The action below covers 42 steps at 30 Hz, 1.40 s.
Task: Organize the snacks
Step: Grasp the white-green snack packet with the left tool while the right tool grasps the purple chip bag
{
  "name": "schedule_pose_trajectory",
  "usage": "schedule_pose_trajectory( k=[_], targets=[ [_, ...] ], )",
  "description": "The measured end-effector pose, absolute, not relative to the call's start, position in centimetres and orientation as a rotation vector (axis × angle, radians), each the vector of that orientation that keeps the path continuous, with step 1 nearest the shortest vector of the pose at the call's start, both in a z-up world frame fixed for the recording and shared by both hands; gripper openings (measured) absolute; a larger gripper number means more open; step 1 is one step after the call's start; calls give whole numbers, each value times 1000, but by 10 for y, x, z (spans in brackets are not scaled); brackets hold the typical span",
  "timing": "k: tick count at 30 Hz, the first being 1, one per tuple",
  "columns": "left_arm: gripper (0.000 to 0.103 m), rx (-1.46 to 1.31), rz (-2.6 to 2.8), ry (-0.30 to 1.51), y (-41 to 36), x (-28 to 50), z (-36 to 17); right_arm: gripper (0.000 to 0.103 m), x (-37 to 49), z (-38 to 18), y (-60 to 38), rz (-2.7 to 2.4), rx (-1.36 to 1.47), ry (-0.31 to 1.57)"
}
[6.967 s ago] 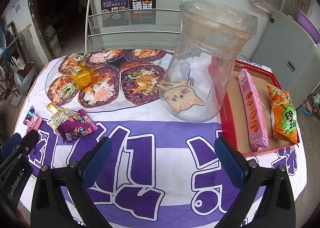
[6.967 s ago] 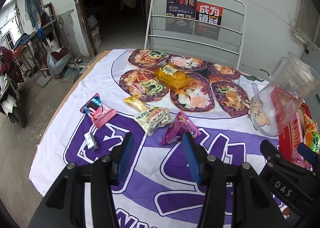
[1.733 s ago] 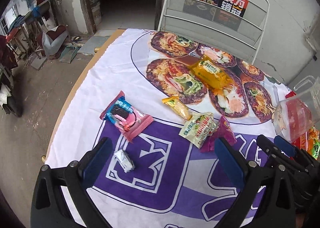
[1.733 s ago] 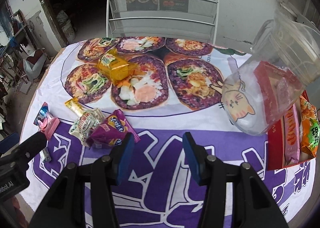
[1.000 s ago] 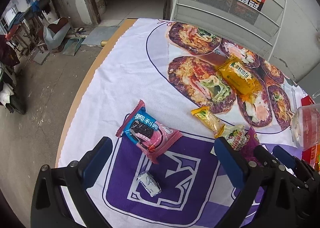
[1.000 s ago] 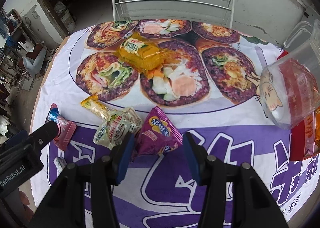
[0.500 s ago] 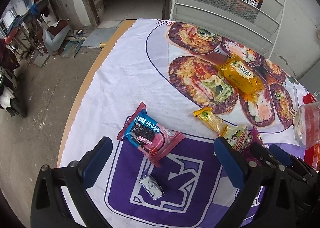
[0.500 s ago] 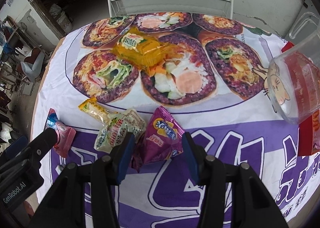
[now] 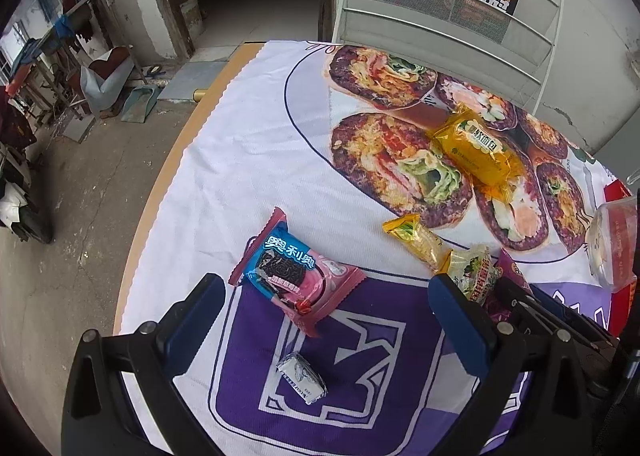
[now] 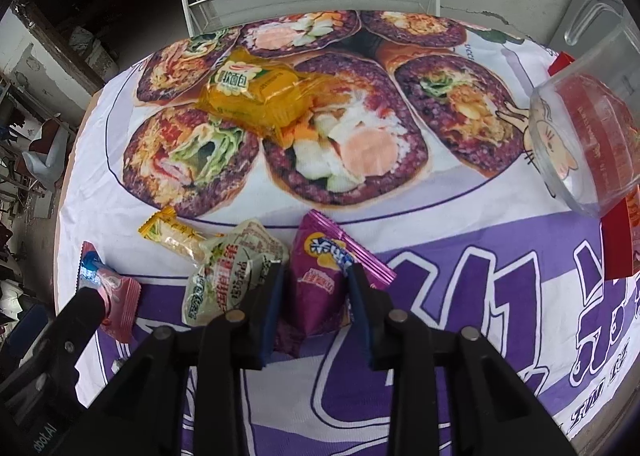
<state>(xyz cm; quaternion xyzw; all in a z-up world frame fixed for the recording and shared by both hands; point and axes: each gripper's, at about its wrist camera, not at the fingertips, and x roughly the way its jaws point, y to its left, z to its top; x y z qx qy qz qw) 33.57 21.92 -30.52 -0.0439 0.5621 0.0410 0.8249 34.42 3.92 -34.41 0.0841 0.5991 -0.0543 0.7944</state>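
On table, right hand-held gripper (image 10: 316, 288): fingers clamped on purple snack packet (image 10: 320, 284).
Left hand-held gripper (image 9: 324, 308): fingers wide apart above pink Oreo packet (image 9: 294, 272).

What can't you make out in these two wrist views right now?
- Purple snack packet, right wrist view: its lower part sits behind the right gripper, so whether the pads actually touch it is unclear.
- Clear jar: cut off by the right edge in both views; its contents cannot be judged.
- Small white wrapped sweet, left wrist view: its print is too small to read.
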Motion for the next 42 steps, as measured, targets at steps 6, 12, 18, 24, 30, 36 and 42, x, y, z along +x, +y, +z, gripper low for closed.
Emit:
schedule_pose_trajectory(
  k=[6, 12, 18, 24, 30, 36, 42],
  targets=[
    [103, -90, 81, 1186, 214, 337, -305, 31, 344, -346, 35, -126, 221, 1262],
    [103, -82, 65, 1190, 208, 337, -305, 24, 340, -342, 31, -41, 203, 1218],
    [103, -65, 2, 1204, 183, 339, -307, 22, 331, -323, 13, -24, 158, 1166],
    [102, -65, -49, 1242, 150, 347, -320, 22, 322, -306, -10, -71, 79, 1120],
    [98, -72, -41, 1321, 132, 359, -346, 23, 318, -313, -28, -91, 93, 1124],
    [91, -89, -5, 1383, 128, 369, -364, 23, 314, -317, -39, -88, 108, 1131],
    [47, -87, -3, 1378, 121, 376, -362, 23, 314, -320, -45, -90, 114, 1146]
  ],
)
